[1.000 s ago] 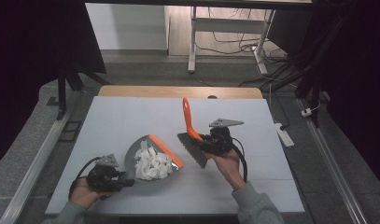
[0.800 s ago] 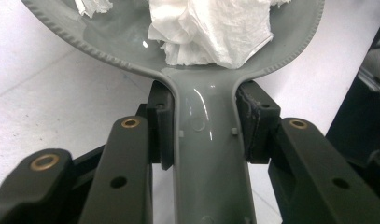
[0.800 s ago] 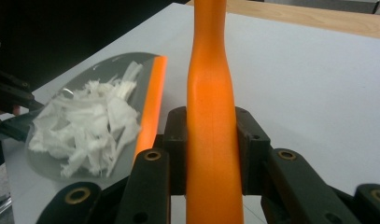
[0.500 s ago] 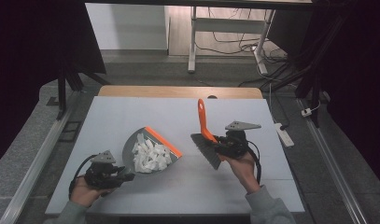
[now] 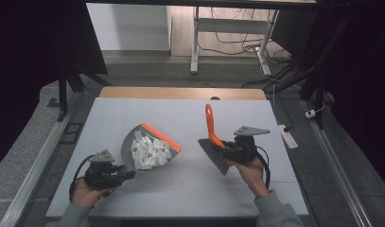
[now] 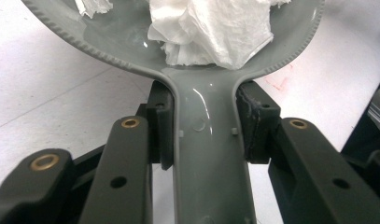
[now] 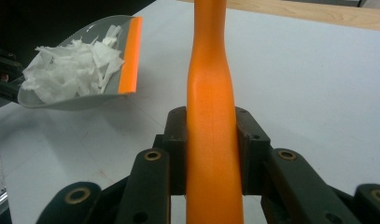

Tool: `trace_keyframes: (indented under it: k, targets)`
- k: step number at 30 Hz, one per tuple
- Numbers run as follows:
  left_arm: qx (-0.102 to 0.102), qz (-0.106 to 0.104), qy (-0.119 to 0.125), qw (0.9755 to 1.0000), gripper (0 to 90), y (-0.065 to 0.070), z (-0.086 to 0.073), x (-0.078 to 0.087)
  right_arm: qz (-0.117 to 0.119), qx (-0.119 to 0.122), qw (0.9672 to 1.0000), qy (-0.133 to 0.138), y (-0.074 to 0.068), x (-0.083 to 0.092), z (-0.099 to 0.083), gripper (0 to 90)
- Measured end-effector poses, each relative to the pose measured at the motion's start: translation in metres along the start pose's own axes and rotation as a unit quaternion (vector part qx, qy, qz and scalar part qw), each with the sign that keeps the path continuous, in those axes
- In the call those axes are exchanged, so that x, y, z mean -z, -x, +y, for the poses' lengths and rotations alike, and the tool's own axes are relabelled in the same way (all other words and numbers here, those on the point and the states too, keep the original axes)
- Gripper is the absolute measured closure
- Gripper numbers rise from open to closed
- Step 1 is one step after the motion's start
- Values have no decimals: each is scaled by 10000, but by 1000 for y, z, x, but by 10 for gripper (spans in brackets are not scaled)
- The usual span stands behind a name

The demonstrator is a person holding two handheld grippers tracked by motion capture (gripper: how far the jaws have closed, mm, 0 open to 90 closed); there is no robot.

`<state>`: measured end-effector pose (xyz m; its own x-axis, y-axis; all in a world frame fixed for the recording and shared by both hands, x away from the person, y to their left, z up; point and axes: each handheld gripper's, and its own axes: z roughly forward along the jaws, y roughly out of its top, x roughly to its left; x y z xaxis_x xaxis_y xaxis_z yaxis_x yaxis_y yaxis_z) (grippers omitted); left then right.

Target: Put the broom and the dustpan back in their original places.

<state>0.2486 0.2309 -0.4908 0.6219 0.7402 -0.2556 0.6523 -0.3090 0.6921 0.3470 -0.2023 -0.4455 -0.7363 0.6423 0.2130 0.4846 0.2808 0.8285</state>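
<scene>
Table: flat, pale grey-white top, running from the person's edge to a bare wooden strip along the far side, well beyond both tongs. Between the left tongs and the right tongs the surface carries nothing loose. Faint red marks show on the top just beside the left tongs. The dustpan ahead of the left tongs casts a shadow on the top; contact cannot be confirmed. Same finding for the brush at the right tongs.
</scene>
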Motion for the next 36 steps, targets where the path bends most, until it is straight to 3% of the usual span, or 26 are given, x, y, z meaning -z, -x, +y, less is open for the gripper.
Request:
trace_keyframes:
  k: [13,18,25,36]
  targets:
    - [288,279,54,9992,618,-4,-1,-2,15,-97,9999,-23,9,15,-8,703]
    - [520,419,121,9977,618,-5,-1,-4,29,-159,9999,-56,12,22,-13,703]
    - [816,651,165,9944,619,-5,-1,-7,90,-324,9993,-159,17,28,-22,703]
    - [1383,1142,290,9834,619,-8,-2,-16,204,-472,9979,-393,24,35,-34,703]
